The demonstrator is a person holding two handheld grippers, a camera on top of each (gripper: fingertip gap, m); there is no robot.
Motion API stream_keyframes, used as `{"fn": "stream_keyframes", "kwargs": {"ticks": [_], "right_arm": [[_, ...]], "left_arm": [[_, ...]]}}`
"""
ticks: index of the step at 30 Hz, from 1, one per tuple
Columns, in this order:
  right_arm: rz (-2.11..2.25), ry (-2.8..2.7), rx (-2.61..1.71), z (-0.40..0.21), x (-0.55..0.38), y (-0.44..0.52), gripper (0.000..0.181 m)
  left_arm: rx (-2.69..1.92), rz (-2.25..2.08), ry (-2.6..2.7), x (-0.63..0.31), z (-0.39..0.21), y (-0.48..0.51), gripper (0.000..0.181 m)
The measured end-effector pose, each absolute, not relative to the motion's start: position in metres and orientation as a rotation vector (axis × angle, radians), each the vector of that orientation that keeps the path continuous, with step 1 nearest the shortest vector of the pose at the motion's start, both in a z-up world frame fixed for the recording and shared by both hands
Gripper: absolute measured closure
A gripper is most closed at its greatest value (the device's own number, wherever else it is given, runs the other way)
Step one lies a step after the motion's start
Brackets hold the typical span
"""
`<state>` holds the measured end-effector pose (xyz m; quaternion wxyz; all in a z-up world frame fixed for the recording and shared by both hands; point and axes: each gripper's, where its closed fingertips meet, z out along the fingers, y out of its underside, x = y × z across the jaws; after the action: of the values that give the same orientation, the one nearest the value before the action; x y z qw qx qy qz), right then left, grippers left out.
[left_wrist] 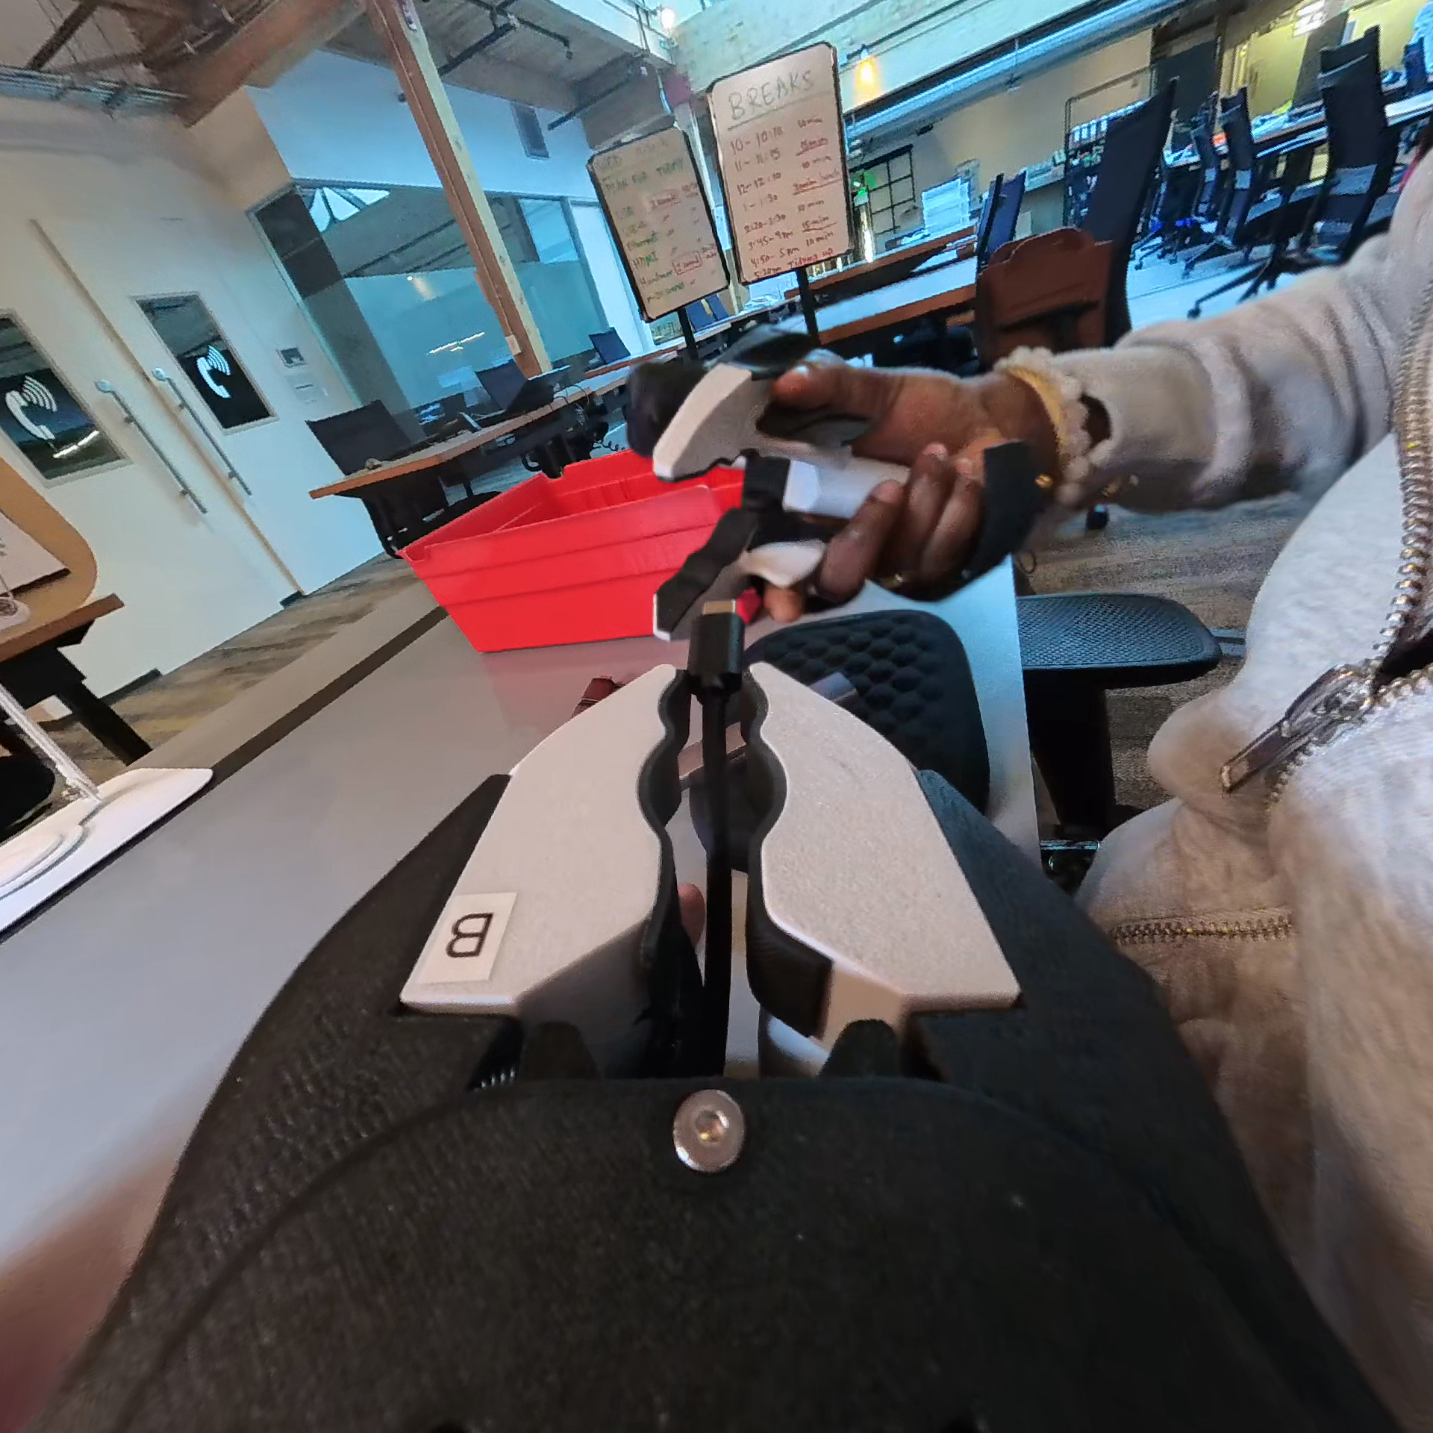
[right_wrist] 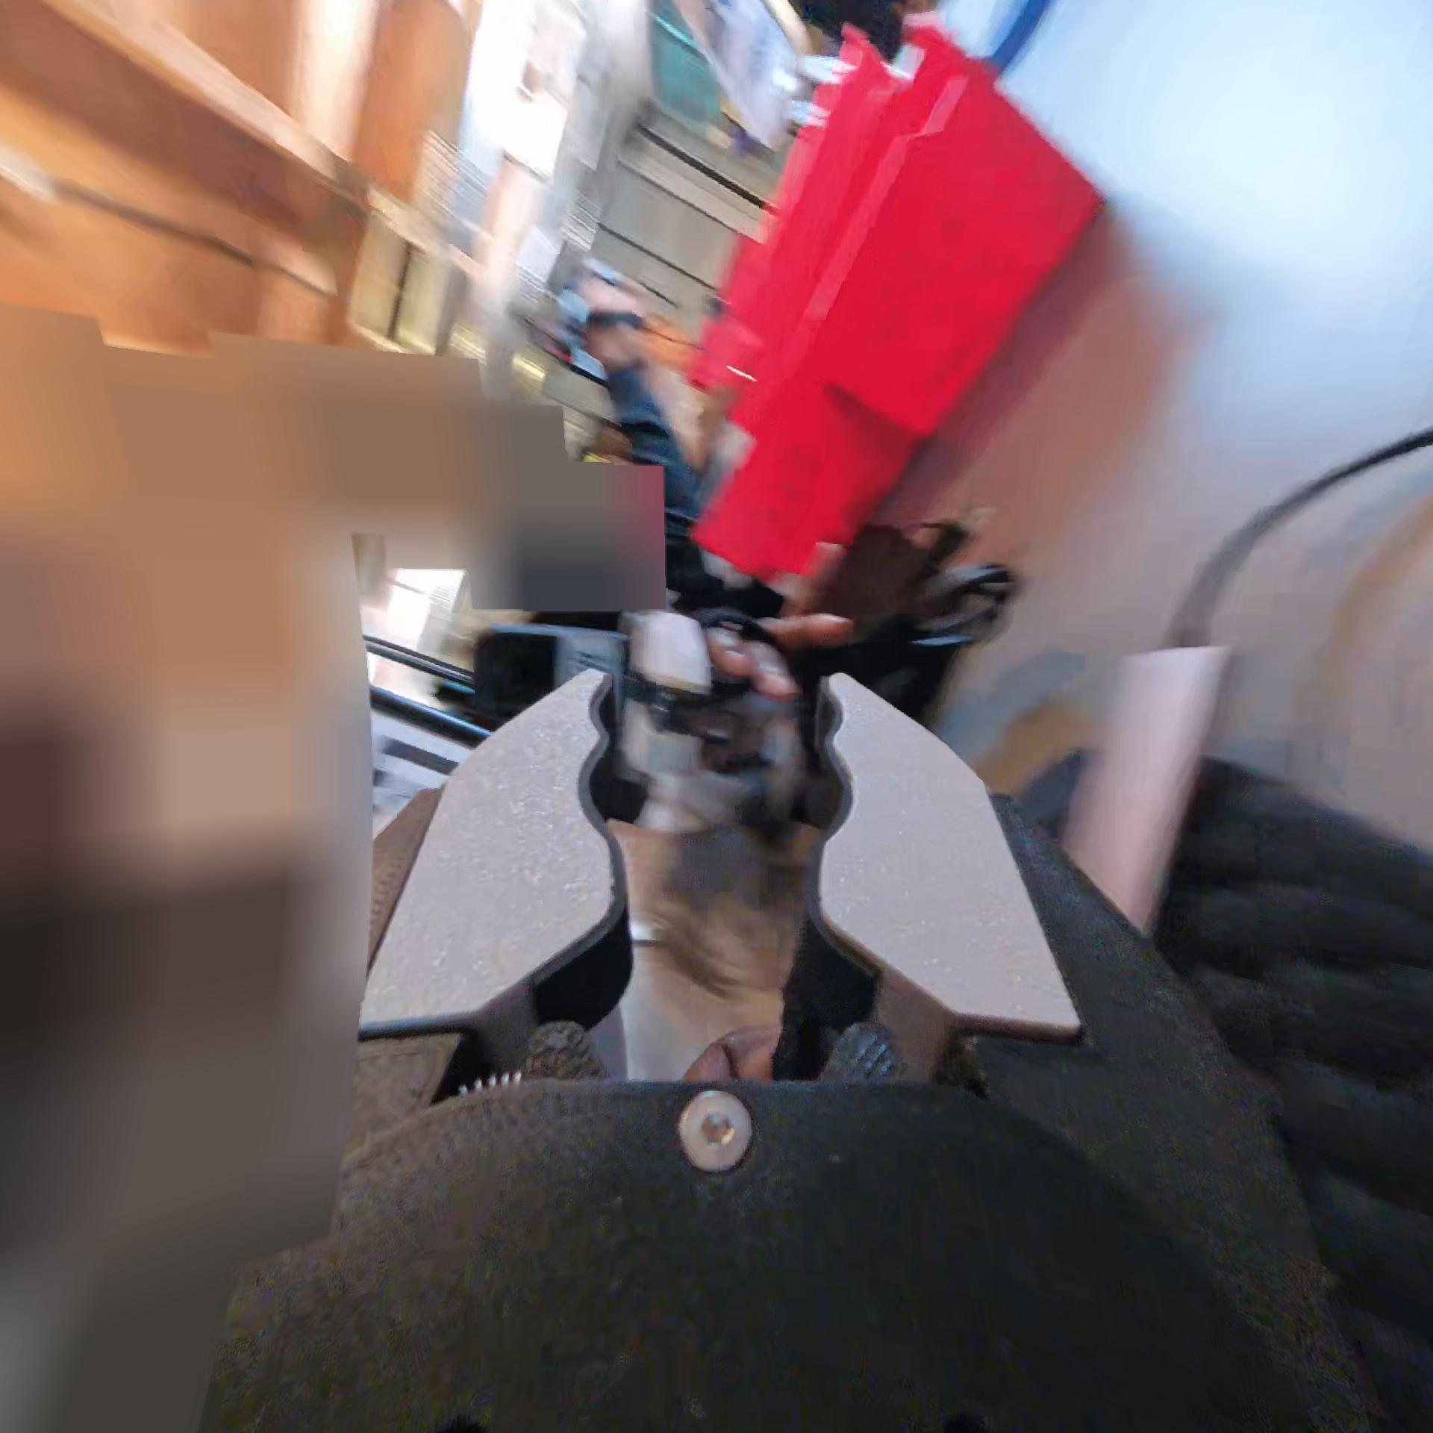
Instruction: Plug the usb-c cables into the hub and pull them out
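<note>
While the left tongs (left_wrist: 717,682) pinch the black usb-c cable (left_wrist: 717,814) just below its plug, tip raised free, the right tongs (right_wrist: 717,717) stand apart, holding nothing; no hub shows clearly, so whether plugging remains is unclear; a red bin (left_wrist: 558,574) sits on the bench (left_wrist: 310,775).

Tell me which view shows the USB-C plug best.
Left wrist view: the USB-C plug stands sharp between the left gripper fingertips, just under the right gripper. Right wrist view is motion-blurred; no plug discernible.
</note>
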<state>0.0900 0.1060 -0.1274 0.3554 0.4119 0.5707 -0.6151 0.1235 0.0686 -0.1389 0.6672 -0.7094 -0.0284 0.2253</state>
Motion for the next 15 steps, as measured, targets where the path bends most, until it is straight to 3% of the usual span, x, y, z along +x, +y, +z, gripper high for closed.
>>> {"fn": "stream_keyframes", "kwargs": {"ticks": [4,7,15], "right_arm": [[-1.294,2.101,1.229,-0.185,0.070,0.155,0.125],[-1.018,2.244,1.205,-0.216,0.085,0.167,0.127],[-0.826,2.429,1.082,-0.216,0.090,0.163,0.133]], "left_arm": [[-1.637,0.518,-0.063,0.122,-0.144,0.072,0.169],[-1.644,0.522,-0.051,0.123,-0.146,0.073,0.169],[-1.633,0.521,-0.046,0.124,-0.145,0.072,0.169]]}}
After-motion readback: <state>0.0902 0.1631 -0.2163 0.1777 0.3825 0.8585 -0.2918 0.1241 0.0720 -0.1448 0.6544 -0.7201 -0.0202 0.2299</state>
